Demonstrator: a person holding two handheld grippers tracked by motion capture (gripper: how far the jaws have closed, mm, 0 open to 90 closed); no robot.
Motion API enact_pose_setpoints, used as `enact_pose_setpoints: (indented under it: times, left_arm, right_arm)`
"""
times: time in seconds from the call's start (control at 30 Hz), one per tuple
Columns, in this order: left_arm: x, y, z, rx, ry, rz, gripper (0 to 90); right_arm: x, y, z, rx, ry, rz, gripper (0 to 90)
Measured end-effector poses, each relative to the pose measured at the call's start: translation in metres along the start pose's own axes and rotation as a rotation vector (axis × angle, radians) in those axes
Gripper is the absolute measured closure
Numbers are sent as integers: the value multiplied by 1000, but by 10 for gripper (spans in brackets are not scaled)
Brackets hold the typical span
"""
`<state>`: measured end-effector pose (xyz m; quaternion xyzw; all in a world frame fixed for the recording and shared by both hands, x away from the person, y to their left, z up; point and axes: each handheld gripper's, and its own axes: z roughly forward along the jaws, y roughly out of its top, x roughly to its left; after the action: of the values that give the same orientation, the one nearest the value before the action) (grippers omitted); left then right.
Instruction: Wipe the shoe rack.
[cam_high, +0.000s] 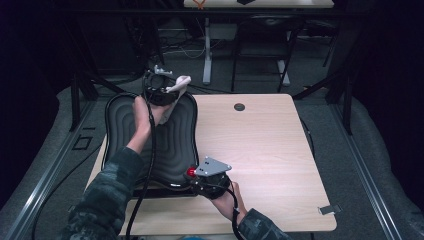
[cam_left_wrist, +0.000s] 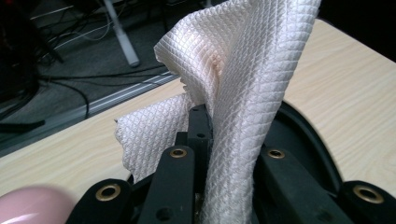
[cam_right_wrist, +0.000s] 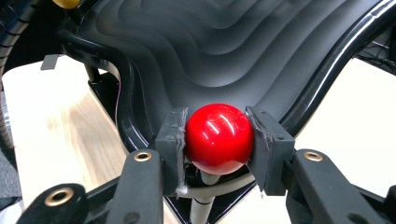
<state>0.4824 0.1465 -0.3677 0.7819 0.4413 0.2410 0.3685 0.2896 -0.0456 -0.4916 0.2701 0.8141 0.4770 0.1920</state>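
— Quilted white cloth (cam_left_wrist: 243, 93) is pinched in the left gripper (cam_high: 161, 92), whose jaws are shut down tight on it; the fabric stands up in folds between them. That gripper sits at the far edge of the black ridged tray (cam_high: 122, 145).

— And the other one?

— The right gripper (cam_right_wrist: 219, 140) is clamped on a red ball knob (cam_right_wrist: 218, 137) at the tray's near corner, pads pressing it from both sides, jaws only partly closed because the ball fills them. A pale stem runs down from the ball.

— So which step is this?

— I judge it a wipe of the tray: the right side steadies it by the knob, the left carries the cloth. Next the cloth has to come down flat onto the ridges and sweep back toward the knob.

— Poses?

— The left forearm (cam_high: 140, 132) stretches long across the tray, wrist raised. The right hand (cam_high: 227, 197) is tucked close beside the tray's near corner, gripper pointing in at it.
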Motion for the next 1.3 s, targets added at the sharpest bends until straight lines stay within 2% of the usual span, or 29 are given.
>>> enact_pose_setpoints:
  times: [0.17, 0.43, 0.5, 0.73, 0.9, 1.13, 1.3]
  left_arm:
    - [6, -3, -5, 15, 46, -13, 816]
    - [16, -10, -17, 3, 58, -46, 817]
    - [17, -13, -20, 0, 57, -40, 818]
    - [10, -26, -40, -38, 15, -8, 817]
    - [2, -43, -58, -66, -20, 22, 817]
    - [-4, -75, -70, -76, -68, 16, 817]
    - [-5, -101, -75, -67, -78, 7, 817]
  right_arm:
    - [1, 1, 2, -3, -23, 11, 600]
    - [1, 2, 5, -5, -51, 29, 601]
    - [1, 2, 5, -3, -55, 29, 601]
    - [-1, 3, 9, -7, -72, 43, 601]
    - [-4, 4, 13, -9, -93, 60, 602]
    - [-11, 6, 19, -16, -119, 71, 602]
    - [-17, 9, 25, -20, -131, 82, 601]
